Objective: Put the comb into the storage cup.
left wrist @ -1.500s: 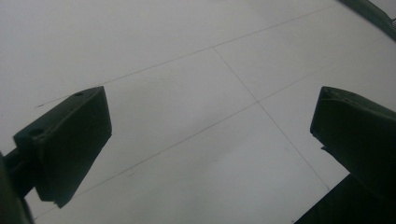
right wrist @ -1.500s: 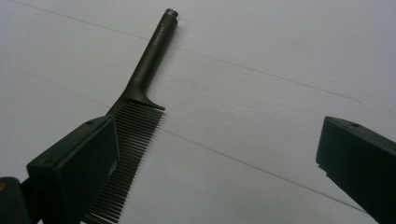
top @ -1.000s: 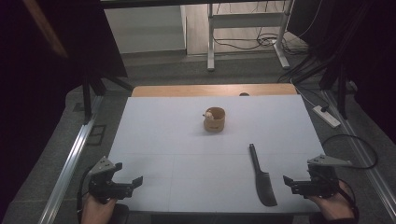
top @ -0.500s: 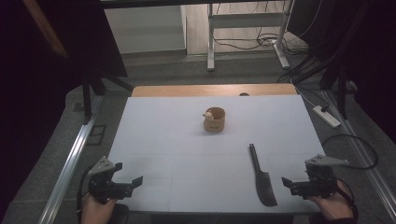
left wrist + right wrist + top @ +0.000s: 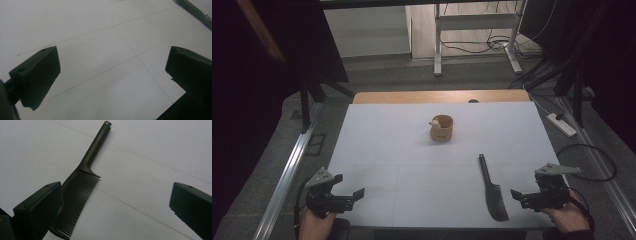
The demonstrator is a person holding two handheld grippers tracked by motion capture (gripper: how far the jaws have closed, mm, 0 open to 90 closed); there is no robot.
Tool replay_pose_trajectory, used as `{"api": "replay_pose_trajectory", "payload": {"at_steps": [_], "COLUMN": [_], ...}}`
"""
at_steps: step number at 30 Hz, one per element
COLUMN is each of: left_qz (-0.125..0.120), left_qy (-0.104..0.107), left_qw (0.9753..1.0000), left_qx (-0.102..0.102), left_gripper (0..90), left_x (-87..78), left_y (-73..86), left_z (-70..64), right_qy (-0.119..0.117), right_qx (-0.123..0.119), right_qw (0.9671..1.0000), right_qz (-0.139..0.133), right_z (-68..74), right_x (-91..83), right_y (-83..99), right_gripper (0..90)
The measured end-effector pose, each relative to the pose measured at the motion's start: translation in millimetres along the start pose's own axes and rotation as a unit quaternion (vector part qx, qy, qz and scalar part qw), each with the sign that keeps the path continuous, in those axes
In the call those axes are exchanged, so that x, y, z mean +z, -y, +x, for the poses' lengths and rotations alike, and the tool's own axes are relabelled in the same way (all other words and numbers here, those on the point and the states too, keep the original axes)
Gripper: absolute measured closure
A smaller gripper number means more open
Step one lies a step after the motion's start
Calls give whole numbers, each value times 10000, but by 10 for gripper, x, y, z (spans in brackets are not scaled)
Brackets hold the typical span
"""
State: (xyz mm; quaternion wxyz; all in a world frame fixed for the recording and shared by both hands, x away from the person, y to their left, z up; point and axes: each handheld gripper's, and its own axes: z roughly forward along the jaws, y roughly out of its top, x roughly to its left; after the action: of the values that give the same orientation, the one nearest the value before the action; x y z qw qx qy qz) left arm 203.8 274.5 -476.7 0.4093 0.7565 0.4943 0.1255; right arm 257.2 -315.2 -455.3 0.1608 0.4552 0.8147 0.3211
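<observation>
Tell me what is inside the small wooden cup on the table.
A pale rounded object pokes above the wooden cup at its left rim. The cup's wall hides its lower part and the bottom.

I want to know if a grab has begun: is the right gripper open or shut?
Open. In the right gripper view, the right gripper has its jaws spread wide apart, bare table between them, the comb lying flat by one jaw, ungripped.
</observation>
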Motion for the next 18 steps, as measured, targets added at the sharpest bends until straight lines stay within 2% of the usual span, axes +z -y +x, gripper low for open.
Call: {"api": "replay_pose_trajectory", "payload": {"at_steps": [5,11,18], "left_qz": [-17,-22,-40], "left_qy": [13,21,33], "left_qw": [10000,10000,10000], "left_qx": [-18,-40,-74], "left_gripper": [4,4,5], "left_x": [-1,-3,-6], "left_y": [2,3,5], "left_z": [5,9,19], "right_qy": [-54,-262,-292], "right_qx": [-96,-202,-273], "right_qw": [9999,9994,9992], "right_qz": [-35,-65,-28], "right_z": [12,28,63], "right_x": [26,61,120], "right_y": [-38,-92,-166], "right_gripper": [0,0,0]}}
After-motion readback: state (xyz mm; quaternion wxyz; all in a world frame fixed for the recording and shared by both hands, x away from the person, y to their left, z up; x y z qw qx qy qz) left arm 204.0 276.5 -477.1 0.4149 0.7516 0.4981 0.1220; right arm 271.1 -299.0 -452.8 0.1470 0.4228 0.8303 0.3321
